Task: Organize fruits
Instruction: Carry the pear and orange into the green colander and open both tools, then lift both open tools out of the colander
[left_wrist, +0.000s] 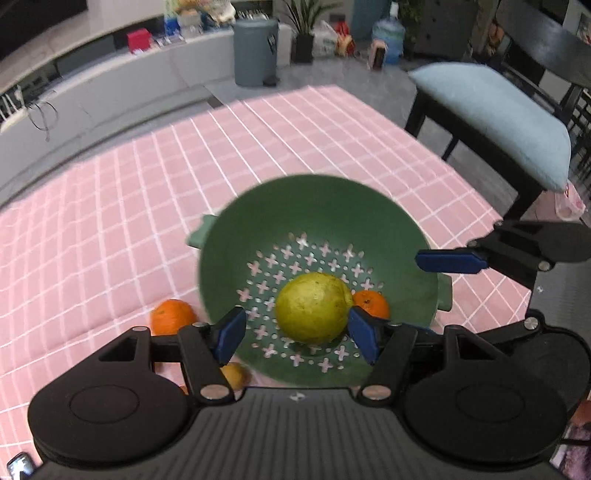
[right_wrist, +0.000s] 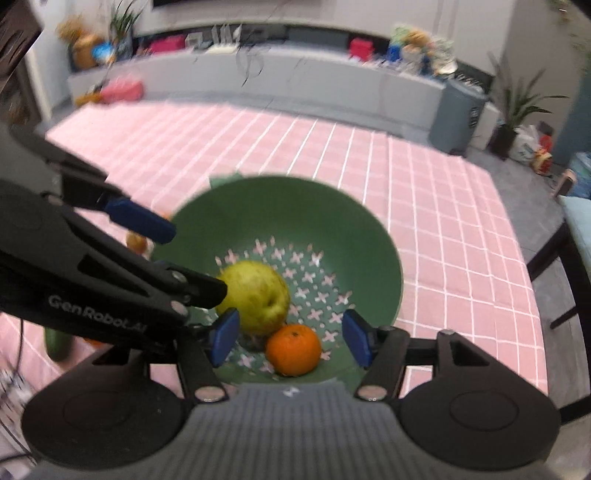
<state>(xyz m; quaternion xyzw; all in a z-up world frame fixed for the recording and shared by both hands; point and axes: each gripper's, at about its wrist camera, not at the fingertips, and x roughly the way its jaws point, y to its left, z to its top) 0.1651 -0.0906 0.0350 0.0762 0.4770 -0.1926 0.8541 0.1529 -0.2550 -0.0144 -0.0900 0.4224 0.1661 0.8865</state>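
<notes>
A green colander (left_wrist: 317, 206) (right_wrist: 288, 206) stands on the pink checked tablecloth. In it lie a yellow-green pear (left_wrist: 312, 308) (right_wrist: 255, 295) and a small orange (left_wrist: 371, 302) (right_wrist: 293, 349). My left gripper (left_wrist: 297, 332) is open above the colander, its blue pads on either side of the pear and apart from it. My right gripper (right_wrist: 290, 338) is open above the orange and holds nothing. Each gripper shows in the other's view, the right (left_wrist: 448, 261) and the left (right_wrist: 144, 221). Another orange (left_wrist: 173, 316) and a yellowish fruit (left_wrist: 233, 374) lie on the cloth left of the colander.
A green fruit (right_wrist: 57, 343) lies on the cloth at the left, partly hidden. A dark chair with a light blue cushion (left_wrist: 495, 122) stands at the table's right side. A grey bin (left_wrist: 255, 51) and a low cabinet stand beyond the table's far edge.
</notes>
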